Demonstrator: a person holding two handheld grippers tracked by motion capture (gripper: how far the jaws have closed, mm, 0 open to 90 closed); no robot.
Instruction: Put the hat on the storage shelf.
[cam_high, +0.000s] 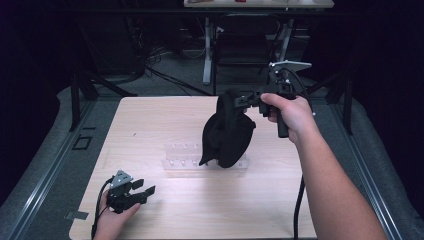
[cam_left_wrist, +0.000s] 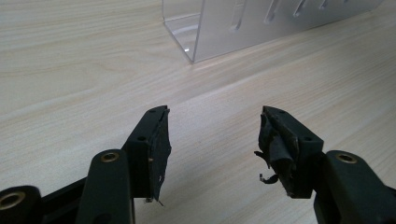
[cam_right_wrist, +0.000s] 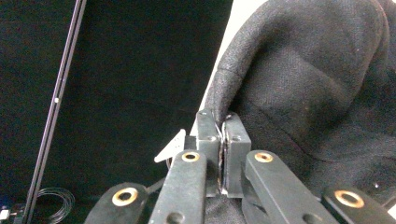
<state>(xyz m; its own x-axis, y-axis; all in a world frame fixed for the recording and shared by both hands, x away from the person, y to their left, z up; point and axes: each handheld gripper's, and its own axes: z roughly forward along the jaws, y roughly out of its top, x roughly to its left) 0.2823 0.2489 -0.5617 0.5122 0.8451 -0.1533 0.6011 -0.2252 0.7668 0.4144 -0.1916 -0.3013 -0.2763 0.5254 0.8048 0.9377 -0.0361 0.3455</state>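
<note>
The right tongs are clamped tight on the edge of a black cloth, which hangs above the bench over a clear plastic rack. The left tongs rest low at the bench's near left corner, jaws wide with nothing between them, pointing toward the rack.
</note>
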